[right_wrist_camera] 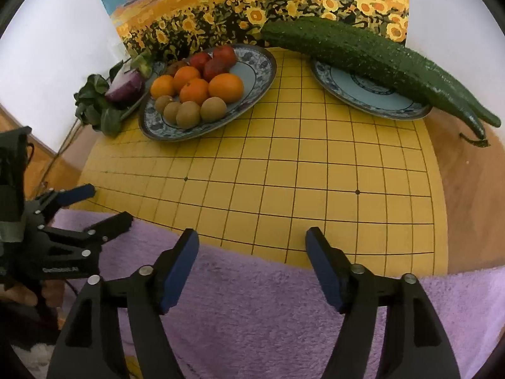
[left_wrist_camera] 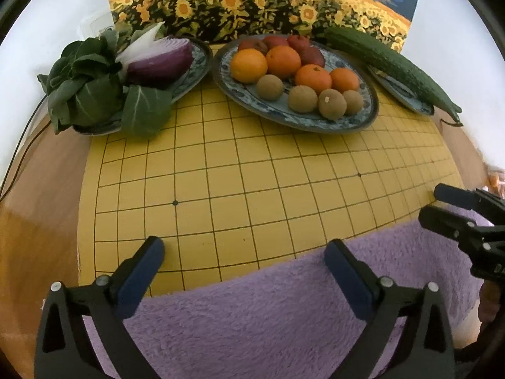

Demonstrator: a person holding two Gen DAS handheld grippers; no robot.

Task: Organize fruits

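A blue-patterned oval plate (left_wrist_camera: 315, 122) (right_wrist_camera: 252, 60) at the back of the yellow grid board holds several oranges (left_wrist_camera: 283, 61) (right_wrist_camera: 226, 87), brown kiwis (left_wrist_camera: 302, 98) (right_wrist_camera: 188, 114) and red fruits (left_wrist_camera: 312, 56) (right_wrist_camera: 215, 68). My left gripper (left_wrist_camera: 244, 254) is open and empty, low over the purple towel's (left_wrist_camera: 252, 315) edge. My right gripper (right_wrist_camera: 252, 243) is open and empty, also over the towel (right_wrist_camera: 268, 309). Each gripper shows at the edge of the other's view: the right one (left_wrist_camera: 437, 202), the left one (right_wrist_camera: 107, 203).
A left plate (left_wrist_camera: 195, 72) holds greens (left_wrist_camera: 91, 85) (right_wrist_camera: 98, 104) and a cut purple onion (left_wrist_camera: 161, 60) (right_wrist_camera: 124, 87). A right plate (right_wrist_camera: 369, 94) (left_wrist_camera: 401, 91) bears long cucumbers (right_wrist_camera: 363, 53) (left_wrist_camera: 388, 63). A sunflower painting (left_wrist_camera: 252, 3) (right_wrist_camera: 252, 9) stands behind. The grid board (left_wrist_camera: 252, 183) (right_wrist_camera: 284, 173) lies on a wooden table.
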